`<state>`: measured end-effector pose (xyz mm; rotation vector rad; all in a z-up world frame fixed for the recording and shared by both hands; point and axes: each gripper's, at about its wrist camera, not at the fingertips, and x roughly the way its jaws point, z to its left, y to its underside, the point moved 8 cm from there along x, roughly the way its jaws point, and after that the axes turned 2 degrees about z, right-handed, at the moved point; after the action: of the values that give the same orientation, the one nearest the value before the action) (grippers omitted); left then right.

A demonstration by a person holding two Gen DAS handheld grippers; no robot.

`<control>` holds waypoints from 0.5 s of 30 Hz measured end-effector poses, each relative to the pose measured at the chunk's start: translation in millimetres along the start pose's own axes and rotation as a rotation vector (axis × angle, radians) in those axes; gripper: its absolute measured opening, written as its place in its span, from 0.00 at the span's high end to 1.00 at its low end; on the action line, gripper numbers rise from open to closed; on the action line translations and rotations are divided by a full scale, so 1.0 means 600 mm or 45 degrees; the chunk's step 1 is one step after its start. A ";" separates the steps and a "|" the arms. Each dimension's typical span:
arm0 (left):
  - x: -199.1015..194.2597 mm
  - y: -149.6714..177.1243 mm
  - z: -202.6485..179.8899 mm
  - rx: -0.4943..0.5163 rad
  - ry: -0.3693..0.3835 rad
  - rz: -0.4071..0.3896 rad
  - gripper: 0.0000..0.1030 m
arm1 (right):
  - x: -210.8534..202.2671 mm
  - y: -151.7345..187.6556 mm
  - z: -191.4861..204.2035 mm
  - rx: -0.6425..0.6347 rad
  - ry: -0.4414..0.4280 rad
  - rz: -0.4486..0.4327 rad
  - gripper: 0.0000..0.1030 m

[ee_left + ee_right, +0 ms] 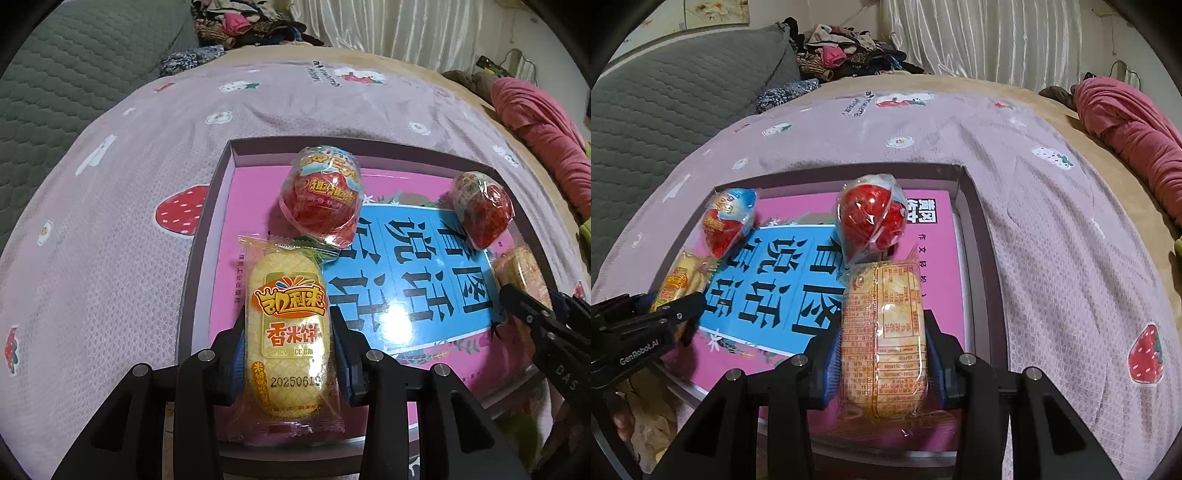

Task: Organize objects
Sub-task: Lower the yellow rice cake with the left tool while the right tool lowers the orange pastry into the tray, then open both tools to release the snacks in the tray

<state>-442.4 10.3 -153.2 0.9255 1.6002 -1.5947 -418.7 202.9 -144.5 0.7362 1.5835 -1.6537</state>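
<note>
Left wrist view shows the left tongs closed on a yellow rice cake packet, its blue-padded fingers pressing the crinkly wrapper from both sides above the near left part of a shallow box. Right wrist view shows the right tongs gripping a second rice cake packet, printed back upward, over the near right part of the same box. Inside, a glossy pink book with a blue panel of large black characters covers the floor. Two round red candy eggs in clear plastic lie on it: one egg just beyond the left packet, the other egg just beyond the right packet. The box rests on a bed under a lilac waffle-textured blanket printed with strawberries and flowers. Beyond it sit a grey quilted cushion, a heap of clothes, white pleated curtains and a crumpled pink cloth.
</note>
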 end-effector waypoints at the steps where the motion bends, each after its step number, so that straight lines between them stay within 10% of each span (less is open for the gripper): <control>1: 0.000 0.000 -0.002 0.005 0.004 0.001 0.60 | 0.002 0.001 0.000 0.000 0.002 0.005 0.61; 15: -0.016 -0.008 0.007 -0.028 0.015 -0.012 0.36 | -0.010 -0.006 -0.003 0.020 0.000 -0.026 0.47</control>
<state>-441.8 5.9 -142.7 0.9181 1.6293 -1.5780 -418.6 205.4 -137.7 0.7303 1.5851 -1.6823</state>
